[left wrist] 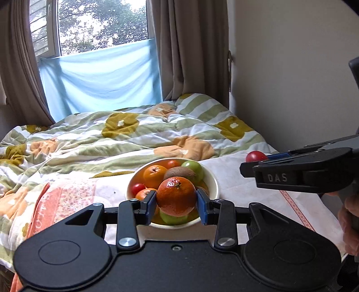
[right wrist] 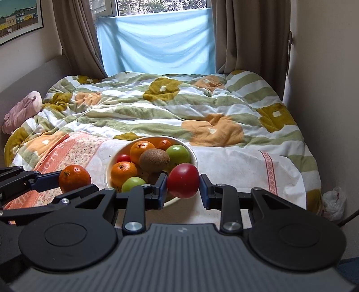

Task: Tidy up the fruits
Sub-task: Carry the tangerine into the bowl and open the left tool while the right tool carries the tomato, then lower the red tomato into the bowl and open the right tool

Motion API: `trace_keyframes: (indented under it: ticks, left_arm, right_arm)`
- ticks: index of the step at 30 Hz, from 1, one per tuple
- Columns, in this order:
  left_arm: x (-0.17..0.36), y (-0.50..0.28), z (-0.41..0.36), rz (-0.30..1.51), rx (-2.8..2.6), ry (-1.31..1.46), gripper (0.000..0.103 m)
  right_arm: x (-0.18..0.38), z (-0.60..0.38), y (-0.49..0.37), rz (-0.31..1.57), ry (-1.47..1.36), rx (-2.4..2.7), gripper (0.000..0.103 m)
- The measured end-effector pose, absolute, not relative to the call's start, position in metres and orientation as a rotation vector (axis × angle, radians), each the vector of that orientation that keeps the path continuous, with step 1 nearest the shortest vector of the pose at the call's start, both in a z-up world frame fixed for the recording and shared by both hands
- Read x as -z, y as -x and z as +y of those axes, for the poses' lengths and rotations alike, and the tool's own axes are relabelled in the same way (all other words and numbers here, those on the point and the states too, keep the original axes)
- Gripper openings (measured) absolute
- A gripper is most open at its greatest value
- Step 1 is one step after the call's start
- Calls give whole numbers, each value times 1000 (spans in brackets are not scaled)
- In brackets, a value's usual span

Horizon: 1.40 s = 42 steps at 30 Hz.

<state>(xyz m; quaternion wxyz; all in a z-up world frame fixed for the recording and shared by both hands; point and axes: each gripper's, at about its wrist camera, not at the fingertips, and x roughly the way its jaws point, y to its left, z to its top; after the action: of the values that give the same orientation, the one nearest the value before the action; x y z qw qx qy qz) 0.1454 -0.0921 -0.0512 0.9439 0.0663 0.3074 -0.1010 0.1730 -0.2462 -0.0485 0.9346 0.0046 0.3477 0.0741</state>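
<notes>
While you've got both tongs loaded, the left gripper (left wrist: 176, 203) pinches a mandarin (left wrist: 176, 196) and the right gripper (right wrist: 182, 187) pinches a red apple (right wrist: 183, 180).
Both fruits hang over the near rim of the white bowl (right wrist: 193, 157) of fruit on the bed. Only your right view catches the pink plush (right wrist: 22, 110) and the framed picture (right wrist: 19, 18); only your left view shows your hand (left wrist: 350, 222).

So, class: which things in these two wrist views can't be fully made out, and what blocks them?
- Left wrist view: round red fruit, mostly behind the right gripper.
- Right wrist view: white plastic bag, behind the bed's corner.
- Both views: white round bowl's bottom, covered by piled fruit.
</notes>
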Motion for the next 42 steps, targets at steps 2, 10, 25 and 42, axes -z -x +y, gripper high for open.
trace_keyframes:
  ticks: [2,10,25,42]
  left_arm:
    - [50,-159,-85,634,176,-134,41]
    - [60,-220,-71,679,96,-118,41]
    - [121,-311,-68,842,61,-108,41]
    - [115,-286,-61,822,71,-124,97]
  right_arm:
    - [48,-242,-186,716,-5,-174,45]
    - [60,-231,-247,758,9,-248,45]
    - [107,-230,-321,852,22,-300,45]
    - [113,-244,-335,871,-5,-278,45]
